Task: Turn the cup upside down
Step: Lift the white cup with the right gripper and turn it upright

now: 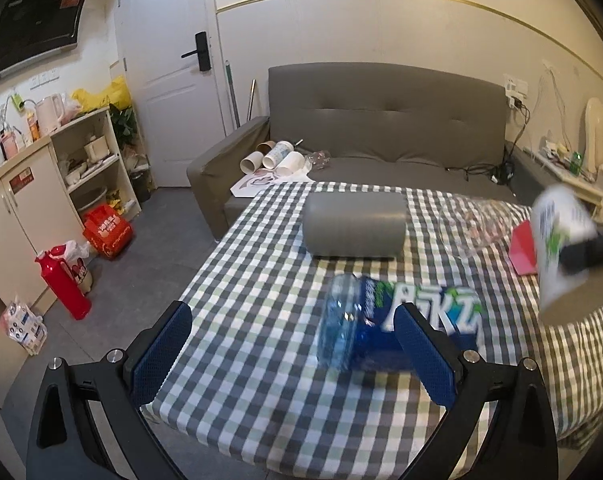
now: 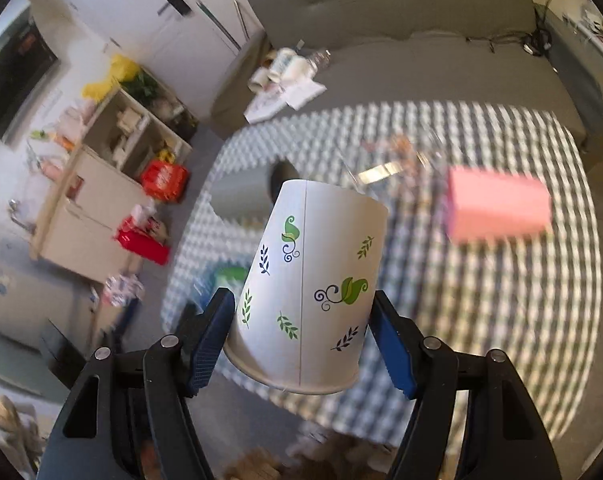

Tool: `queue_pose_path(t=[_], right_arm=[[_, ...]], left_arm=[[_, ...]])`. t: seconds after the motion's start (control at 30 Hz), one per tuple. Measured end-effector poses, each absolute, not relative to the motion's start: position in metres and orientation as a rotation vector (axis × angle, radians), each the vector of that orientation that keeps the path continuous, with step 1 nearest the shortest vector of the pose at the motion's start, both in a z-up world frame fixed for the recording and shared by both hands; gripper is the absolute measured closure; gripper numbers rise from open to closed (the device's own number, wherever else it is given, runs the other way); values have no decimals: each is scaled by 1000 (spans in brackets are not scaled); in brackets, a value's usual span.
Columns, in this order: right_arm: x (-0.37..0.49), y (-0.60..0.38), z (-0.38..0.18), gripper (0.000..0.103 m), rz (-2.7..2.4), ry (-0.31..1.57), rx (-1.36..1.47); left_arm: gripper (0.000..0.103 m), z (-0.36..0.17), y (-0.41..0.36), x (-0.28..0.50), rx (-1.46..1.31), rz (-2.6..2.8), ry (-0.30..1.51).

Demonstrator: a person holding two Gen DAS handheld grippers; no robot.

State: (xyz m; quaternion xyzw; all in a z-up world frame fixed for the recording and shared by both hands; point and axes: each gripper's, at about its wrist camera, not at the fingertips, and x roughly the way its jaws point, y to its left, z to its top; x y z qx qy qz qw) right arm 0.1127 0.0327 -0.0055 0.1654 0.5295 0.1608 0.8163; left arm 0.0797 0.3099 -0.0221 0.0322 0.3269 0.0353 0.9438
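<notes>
The cup point(image 2: 309, 288) is a white paper cup with green and blue leaf prints. My right gripper point(image 2: 301, 340) is shut on it, pads on both sides, and holds it in the air over the checked table point(image 2: 481, 312) with its wide rim toward the camera and its narrow base pointing away. In the left wrist view the cup point(image 1: 561, 252) shows blurred at the right edge, tilted above the table. My left gripper point(image 1: 293, 352) is open and empty, low over the near table edge, next to a lying blue water bottle point(image 1: 381, 320).
A grey cylinder point(image 1: 355, 224) lies across the table's middle. A pink box point(image 2: 497, 208) and clear plastic point(image 1: 477, 220) lie at the right. A grey sofa point(image 1: 381, 120) with several paper cups stands behind. Cabinets and a red flask point(image 1: 63, 284) stand on the left.
</notes>
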Motion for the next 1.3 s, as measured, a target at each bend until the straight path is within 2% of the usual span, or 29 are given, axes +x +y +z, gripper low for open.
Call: queue_pose_path(t=[0.3,0.93,1.07,1.2,1.3], right_arm=[[94,22,-71,34,283,1212,267],[107,33,-79,34,201,1157,128],[105,32,-74,20,174,1138,110],[96,28,-61,20,164,1087,84],[85,21,-46,15,161,1037,70]], left_arm=[[0,-29,296,68,92,56,678],[0,-36,282,72,82,13,712],[0,-32,286,69,67,5,723],[0,-26,284,63,63,-6,735],[0,-13,280,60,60,-30,731]])
